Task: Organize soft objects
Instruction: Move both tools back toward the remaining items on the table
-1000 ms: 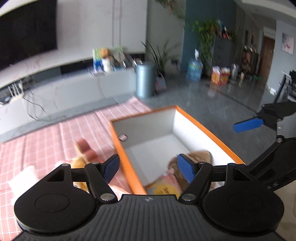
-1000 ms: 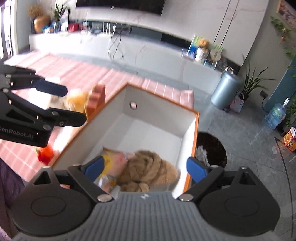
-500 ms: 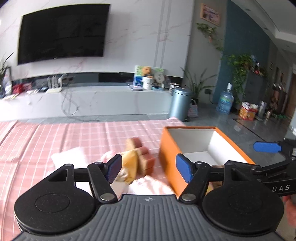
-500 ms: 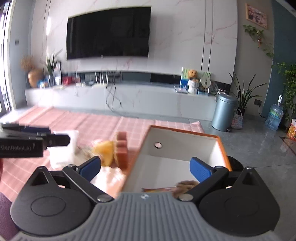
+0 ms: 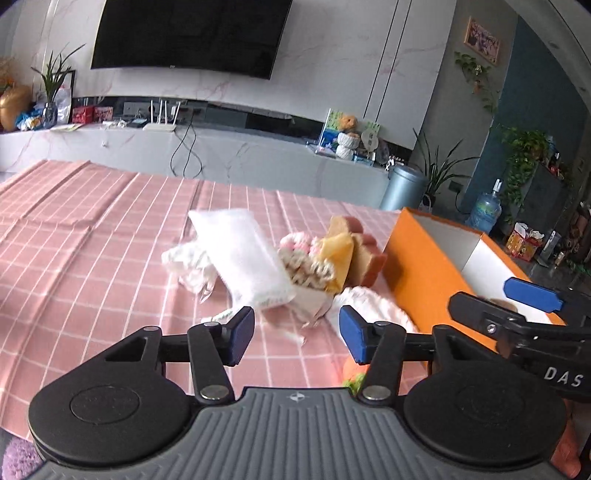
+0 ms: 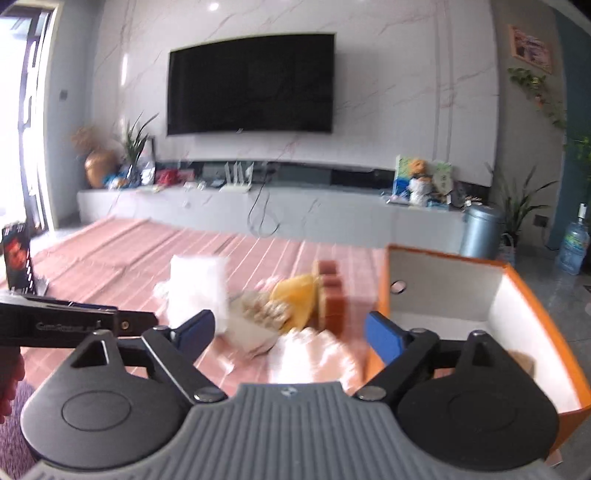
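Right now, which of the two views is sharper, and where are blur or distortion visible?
The left wrist view is the sharper one: the white pillow and the orange box have clear edges, though the fisheye bends the TV. The right wrist view is smeared by motion: the pile of soft toys and the checked cloth blur into streaks, and bright daylight washes out the doorway on the left.

Bare pink checked cloth (image 5: 92, 258) is lying open leftward; the soft-toy heap (image 5: 295, 258) is crowding against the orange box (image 5: 417, 266), blocking passage between them.
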